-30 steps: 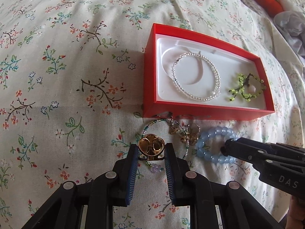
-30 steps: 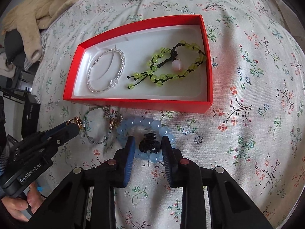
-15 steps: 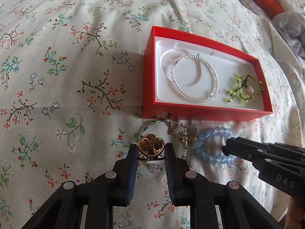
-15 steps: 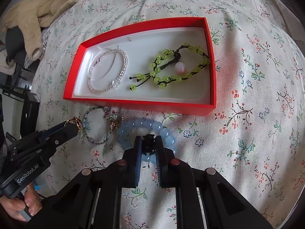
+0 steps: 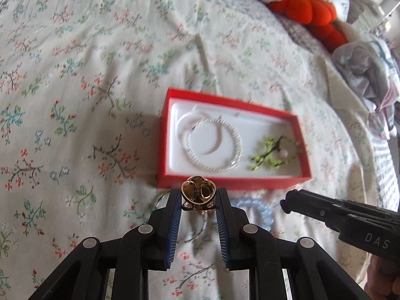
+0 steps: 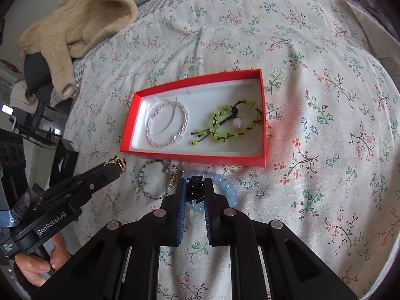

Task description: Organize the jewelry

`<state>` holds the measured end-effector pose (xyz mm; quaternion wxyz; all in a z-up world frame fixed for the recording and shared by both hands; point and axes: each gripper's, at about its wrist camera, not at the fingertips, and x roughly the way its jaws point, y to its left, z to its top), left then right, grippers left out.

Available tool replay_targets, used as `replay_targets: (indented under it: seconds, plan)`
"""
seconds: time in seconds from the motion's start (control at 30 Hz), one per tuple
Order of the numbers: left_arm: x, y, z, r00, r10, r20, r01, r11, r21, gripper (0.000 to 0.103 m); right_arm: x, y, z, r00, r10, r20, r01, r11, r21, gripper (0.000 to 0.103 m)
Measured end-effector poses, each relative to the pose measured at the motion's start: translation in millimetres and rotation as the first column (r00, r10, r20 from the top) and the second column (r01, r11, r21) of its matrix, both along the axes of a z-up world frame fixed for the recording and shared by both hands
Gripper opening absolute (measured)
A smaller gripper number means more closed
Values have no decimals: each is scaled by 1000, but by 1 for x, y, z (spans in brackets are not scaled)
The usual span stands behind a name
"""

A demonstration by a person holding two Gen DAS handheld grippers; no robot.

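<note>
My left gripper is shut on a gold heart-shaped ring, held above the bedspread in front of the red box. It also shows in the right wrist view. My right gripper is shut on a small black claw clip, lifted above the pale blue bead bracelet. The red box holds a clear bead bracelet and a green bead bracelet. A thin multicoloured bead bracelet with charms lies on the bedspread beside the blue one.
The floral bedspread covers the whole surface. A beige knitted garment lies at the far left edge. An orange plush and crumpled clothes lie at the far right. Dark boxes stand off the left edge.
Both grippers have risen from the bedspread. The left one lifted the gold ring. The right one closed on the black clip and lifted it off the blue bracelet.
</note>
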<state>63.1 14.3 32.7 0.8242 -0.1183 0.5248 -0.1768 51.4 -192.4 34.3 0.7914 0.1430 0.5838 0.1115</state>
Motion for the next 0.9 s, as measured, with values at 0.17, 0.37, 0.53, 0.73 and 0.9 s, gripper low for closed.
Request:
replay_targets:
  seconds: [0.17,0.37,0.53,0.73,0.9]
  plan:
    - [9,-12,1,999,-1,33,2,1000,-9,22,5,-16,12,998,-44,45,43,999,9,14]
    - [28,-25,-8,998,4,62,-4,1000,-6,22,22,-28,12,993,-80,86,81,997,-4,14]
    - [44,-34,-19,998,21,59,-21,1000,9,22,33,-28,8,992,-81,93,82,997,-3,14]
    - [56,-41,-30,998,32,52,-33,999,35,22,41,-22,-1,994,-63,89,65,998,-18,14]
    - [61,-43,-32,998,37,50,-39,999,34,22,46,-22,-4,994,-59,95,62,998,-21,14]
